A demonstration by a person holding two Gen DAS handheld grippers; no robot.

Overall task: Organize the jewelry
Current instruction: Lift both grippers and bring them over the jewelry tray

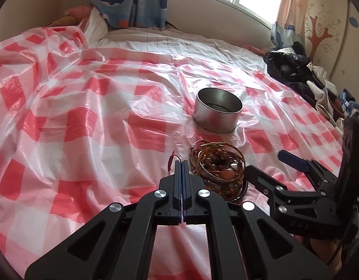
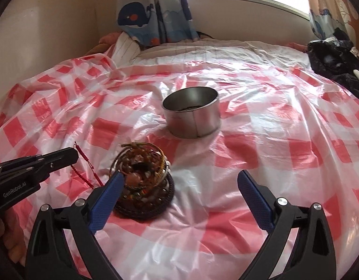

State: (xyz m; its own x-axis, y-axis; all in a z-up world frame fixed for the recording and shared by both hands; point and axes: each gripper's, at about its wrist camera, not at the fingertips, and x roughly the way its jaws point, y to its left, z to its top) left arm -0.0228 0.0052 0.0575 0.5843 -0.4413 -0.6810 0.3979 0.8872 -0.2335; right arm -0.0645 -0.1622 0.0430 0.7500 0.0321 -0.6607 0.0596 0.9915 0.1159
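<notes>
A pile of brown beaded bracelets and bangles (image 1: pixel 220 170) (image 2: pixel 142 179) lies on the red-checked plastic sheet (image 1: pixel 86 116) (image 2: pixel 272 151). Behind it stands an open round metal tin (image 1: pixel 216 114) (image 2: pixel 193 121) with something dark at its bottom. My left gripper (image 1: pixel 182 163) (image 2: pixel 73 155) is just left of the pile, jaws pressed together, with a thin red cord bracelet (image 1: pixel 171 161) (image 2: pixel 86 163) at its tip, seemingly pinched. My right gripper (image 2: pixel 181 186) (image 1: pixel 265 162) is open wide near the pile. Its left blue pad (image 2: pixel 109 198) stands right by the pile's edge, and nothing sits between the pads.
The sheet covers a bed. A heap of dark clothes (image 1: pixel 293 70) (image 2: pixel 331 53) lies at the right edge. Whale-print curtains (image 1: pixel 130 2) (image 2: pixel 156 16), a striped pillow (image 2: pixel 125 44) and a window wall close off the far side.
</notes>
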